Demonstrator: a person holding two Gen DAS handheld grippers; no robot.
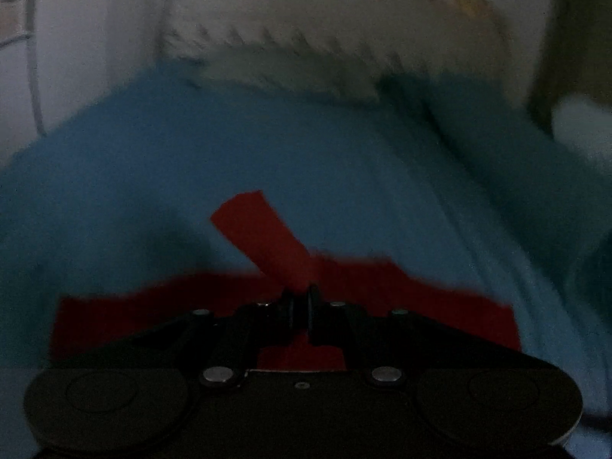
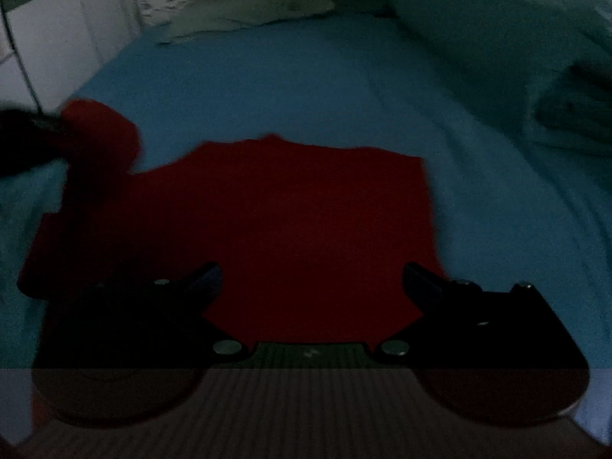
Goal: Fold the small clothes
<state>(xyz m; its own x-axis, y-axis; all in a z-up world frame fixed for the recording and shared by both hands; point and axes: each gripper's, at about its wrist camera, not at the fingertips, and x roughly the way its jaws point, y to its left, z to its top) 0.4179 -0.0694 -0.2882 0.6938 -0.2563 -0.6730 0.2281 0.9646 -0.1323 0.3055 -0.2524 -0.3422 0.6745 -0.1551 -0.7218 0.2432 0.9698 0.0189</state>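
Observation:
A small red garment [image 2: 290,225] lies spread on a blue bedsheet [image 2: 306,88]. My left gripper [image 1: 301,296] is shut on a red flap of it [image 1: 264,233], a sleeve or corner, lifted off the sheet. In the right wrist view the left gripper [image 2: 23,141] shows at the far left, holding that raised red part [image 2: 101,135]. My right gripper [image 2: 311,279] is open and empty, its jaws wide apart just above the near edge of the garment.
A white patterned pillow or blanket [image 1: 306,26] lies at the far end of the bed. Rumpled blue bedding [image 2: 516,57] rises at the right. A white wall [image 1: 88,46] stands at the left. The scene is dim.

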